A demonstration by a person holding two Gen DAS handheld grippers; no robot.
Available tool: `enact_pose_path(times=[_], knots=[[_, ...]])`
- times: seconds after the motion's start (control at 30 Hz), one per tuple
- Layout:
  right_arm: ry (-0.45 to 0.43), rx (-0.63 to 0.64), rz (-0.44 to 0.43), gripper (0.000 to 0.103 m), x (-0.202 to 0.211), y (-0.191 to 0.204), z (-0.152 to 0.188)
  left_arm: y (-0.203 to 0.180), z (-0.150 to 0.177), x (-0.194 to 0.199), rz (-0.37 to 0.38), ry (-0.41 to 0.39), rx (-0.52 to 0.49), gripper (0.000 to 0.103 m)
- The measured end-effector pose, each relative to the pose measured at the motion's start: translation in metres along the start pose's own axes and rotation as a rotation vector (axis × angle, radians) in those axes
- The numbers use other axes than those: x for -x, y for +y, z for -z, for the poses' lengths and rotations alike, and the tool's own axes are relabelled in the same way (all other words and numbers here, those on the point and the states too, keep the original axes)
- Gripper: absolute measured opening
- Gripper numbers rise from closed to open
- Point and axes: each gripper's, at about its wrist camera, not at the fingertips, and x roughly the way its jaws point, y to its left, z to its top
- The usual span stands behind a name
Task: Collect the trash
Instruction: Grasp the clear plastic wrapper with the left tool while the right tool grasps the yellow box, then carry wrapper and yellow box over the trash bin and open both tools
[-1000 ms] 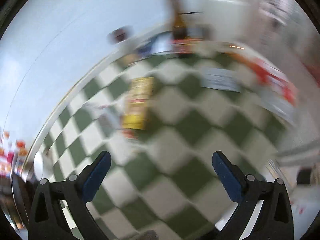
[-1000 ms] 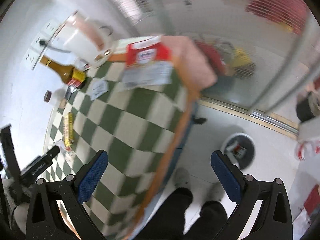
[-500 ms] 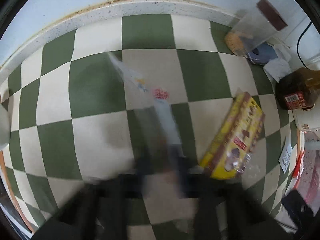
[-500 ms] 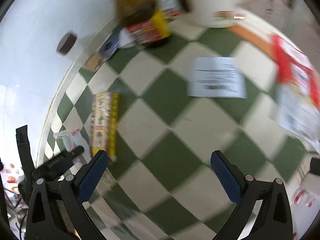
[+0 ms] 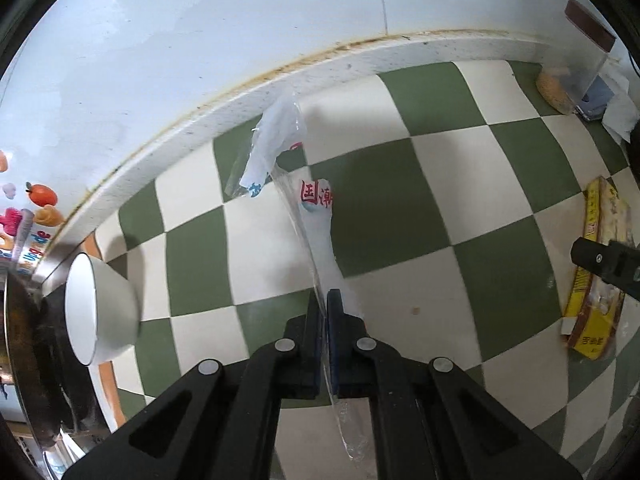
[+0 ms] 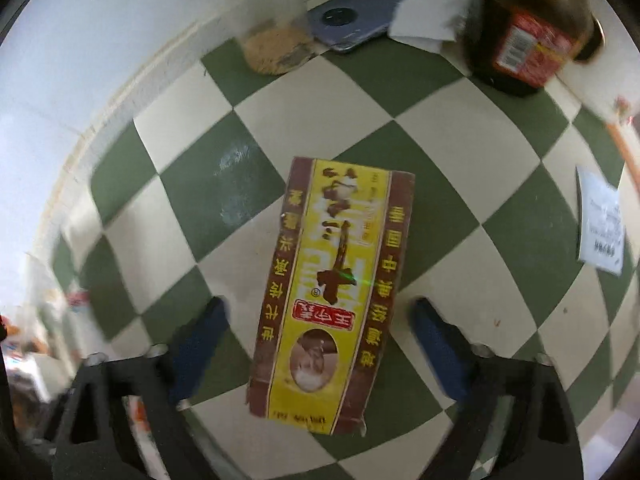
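My left claw [image 5: 323,300] is pinched tight on a thin clear plastic wrapper [image 5: 316,216], and what worries me is how little of it I have: the film is slick and only an edge sits between the pads, so a quick swing could let it slide out and flutter back onto the checkered table [image 5: 400,208]. The wrapper runs away from me toward the wall, its long axis nearly in line with my fingers, the crumpled far end with red print reaching near the table's back edge. A white bowl [image 5: 100,312] sits off to my left, near enough that a careless sweep might clip it. My right claw [image 6: 320,320] is spread wide and empty, hovering over the yellow and brown packet [image 6: 332,280], which lies flat with its long axis running away from me, slightly tilted (the view is blurred, so I cannot tell how close I am). If I close off-centre, the flat packet may skid toward the dark bottle [image 6: 524,20].
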Motion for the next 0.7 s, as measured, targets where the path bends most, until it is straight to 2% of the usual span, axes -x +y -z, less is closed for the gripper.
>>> enact_pose_path(times=[0.03, 0.2, 0.33, 0.53, 0.7], knots=[[-0.019, 0.020, 0.024, 0.065, 0.002, 0.003, 0.001, 0.003, 0.002, 0.002, -0.003, -0.006, -0.002, 0.000], [-0.064, 0.009, -0.028, 0.064, 0.017, -0.011, 0.012, 0.004, 0.002, 0.022, -0.004, -0.051, -0.041, 0.000], [-0.097, -0.049, -0.094, 0.063, 0.047, -0.044, 0.028, -0.025, -0.008, 0.045, 0.016, -0.112, -0.096, 0.000], [-0.170, -0.193, -0.212, 0.063, 0.106, -0.120, 0.067, -0.085, 0.007, 0.121, 0.131, -0.203, -0.210, 0.000], [-0.253, -0.334, -0.217, 0.063, 0.157, -0.216, 0.134, -0.152, 0.039, 0.189, 0.278, -0.256, -0.368, 0.000]])
